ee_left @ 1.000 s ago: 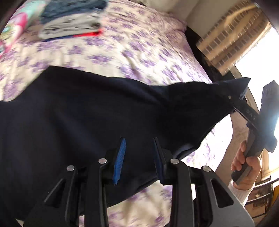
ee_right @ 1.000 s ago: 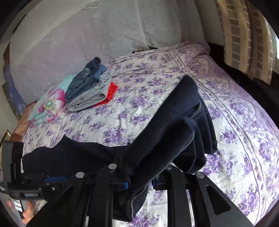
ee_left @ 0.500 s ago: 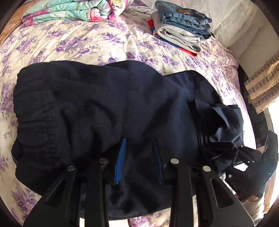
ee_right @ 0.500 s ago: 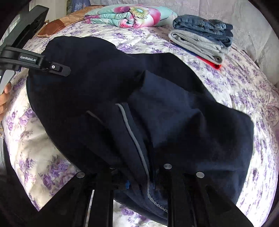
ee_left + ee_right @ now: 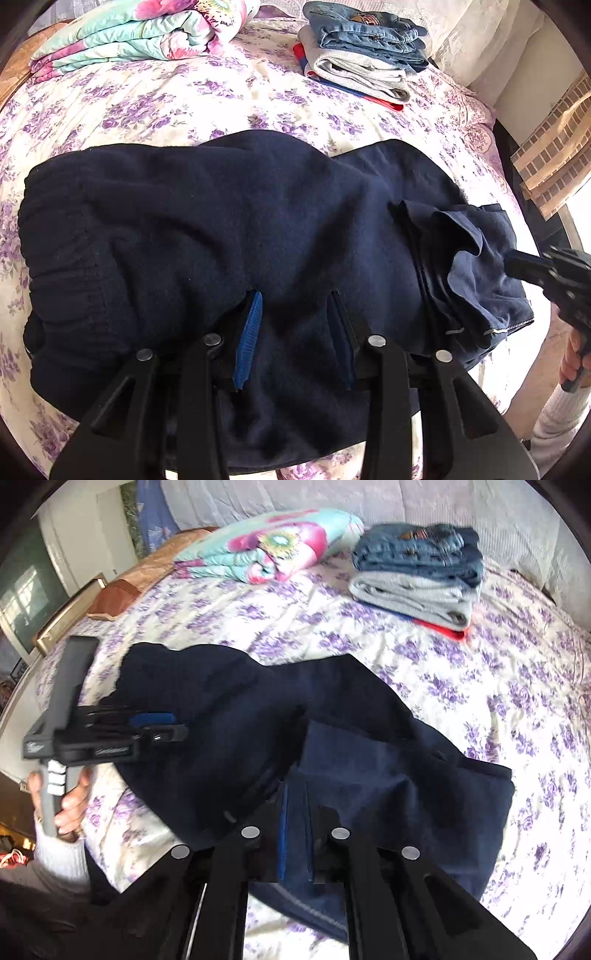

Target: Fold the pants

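Navy pants (image 5: pixel 229 236) lay folded across the floral bed (image 5: pixel 192 99). The left tongs (image 5: pixel 295 332) stood apart over the fabric; the right tongs (image 5: pixel 299 834) stood apart around a hem fold.

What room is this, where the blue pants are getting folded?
Most likely a bedroom. The navy pants lie on a bed with a purple-flowered bedspread, beside a folded floral blanket and a stack of folded clothes.
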### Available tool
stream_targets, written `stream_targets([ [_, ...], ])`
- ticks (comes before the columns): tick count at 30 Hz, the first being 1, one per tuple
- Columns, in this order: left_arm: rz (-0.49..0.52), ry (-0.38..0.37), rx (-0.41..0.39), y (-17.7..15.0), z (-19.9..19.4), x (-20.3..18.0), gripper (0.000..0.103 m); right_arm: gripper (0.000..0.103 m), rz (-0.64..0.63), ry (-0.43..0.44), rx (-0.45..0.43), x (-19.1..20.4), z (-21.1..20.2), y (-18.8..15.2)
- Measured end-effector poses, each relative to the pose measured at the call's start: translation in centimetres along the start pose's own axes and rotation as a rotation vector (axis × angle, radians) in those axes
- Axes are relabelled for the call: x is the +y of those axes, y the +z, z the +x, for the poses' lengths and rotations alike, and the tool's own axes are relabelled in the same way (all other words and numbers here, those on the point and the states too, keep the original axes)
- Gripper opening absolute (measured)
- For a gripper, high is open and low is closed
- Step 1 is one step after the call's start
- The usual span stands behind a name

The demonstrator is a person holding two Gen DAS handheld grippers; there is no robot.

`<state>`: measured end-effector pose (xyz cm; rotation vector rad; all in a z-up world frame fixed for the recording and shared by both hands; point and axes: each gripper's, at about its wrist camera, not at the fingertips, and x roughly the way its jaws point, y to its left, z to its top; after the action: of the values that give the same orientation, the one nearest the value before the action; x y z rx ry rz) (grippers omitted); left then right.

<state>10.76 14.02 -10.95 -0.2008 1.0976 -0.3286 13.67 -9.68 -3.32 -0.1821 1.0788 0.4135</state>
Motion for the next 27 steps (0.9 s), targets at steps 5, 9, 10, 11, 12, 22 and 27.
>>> stream_targets([
  [5,0.016,-0.003,0.004,0.1,0.2,0.0,0.036,0.006,0.101,-0.099,0.092,-4.1,7.8,2.2],
  [9,0.038,0.004,0.009,0.2,0.4,-0.1,0.036,0.008,0.127,-0.086,0.072,-4.5,7.9,2.6],
  [10,0.038,0.002,0.009,0.2,0.4,0.0,0.036,0.008,0.142,-0.06,0.076,-4.7,7.4,2.6],
  [11,0.035,-0.002,0.007,0.2,0.4,0.0,0.036,0.008,0.164,-0.027,0.071,-5.0,6.7,2.5],
  [12,0.031,-0.007,0.004,0.2,0.3,0.1,0.036,0.008,0.187,0.007,0.05,-5.0,5.5,2.2],
  [22,-0.084,-0.082,-0.133,-0.9,-7.7,2.4,0.044,0.066,0.07,0.037,-0.039,2.4,3.8,-7.1],
  [27,-0.205,0.02,-0.245,-3.9,-14.5,5.3,0.089,0.068,0.01,-0.051,-0.21,5.3,1.1,-8.4],
])
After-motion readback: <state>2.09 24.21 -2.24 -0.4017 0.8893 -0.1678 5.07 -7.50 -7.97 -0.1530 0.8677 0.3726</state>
